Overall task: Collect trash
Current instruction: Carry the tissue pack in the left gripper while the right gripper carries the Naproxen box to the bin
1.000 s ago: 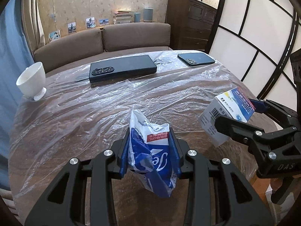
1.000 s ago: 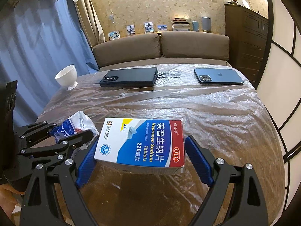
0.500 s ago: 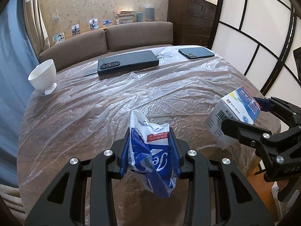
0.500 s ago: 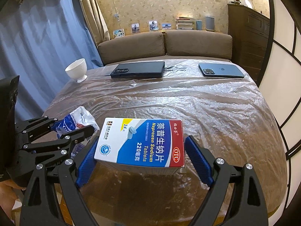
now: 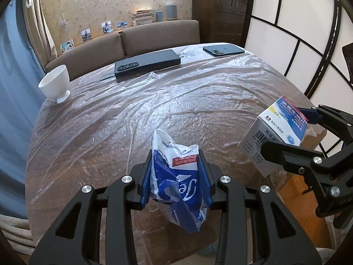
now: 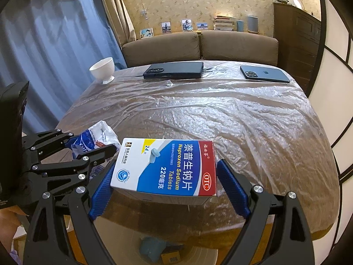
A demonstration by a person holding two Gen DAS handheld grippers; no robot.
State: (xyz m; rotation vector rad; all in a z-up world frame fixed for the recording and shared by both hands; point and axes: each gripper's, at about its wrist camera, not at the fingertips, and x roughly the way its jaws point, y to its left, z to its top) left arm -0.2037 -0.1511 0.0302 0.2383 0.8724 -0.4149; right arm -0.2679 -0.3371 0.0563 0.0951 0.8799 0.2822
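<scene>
Loosely pinched wrapper (image 5: pixel 176 176) in left tool (image 5: pixel 175 180), box (image 6: pixel 164 169) clamped in right tool (image 6: pixel 167 188); risked slipping out over surface (image 6: pixel 220 114) edge.

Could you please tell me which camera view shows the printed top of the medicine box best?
The right wrist view: the medicine box lies face-up between the right gripper's pads, its print readable. The left wrist view shows the box only obliquely at the right edge, mainly its barcode side, partly behind a finger.
</scene>
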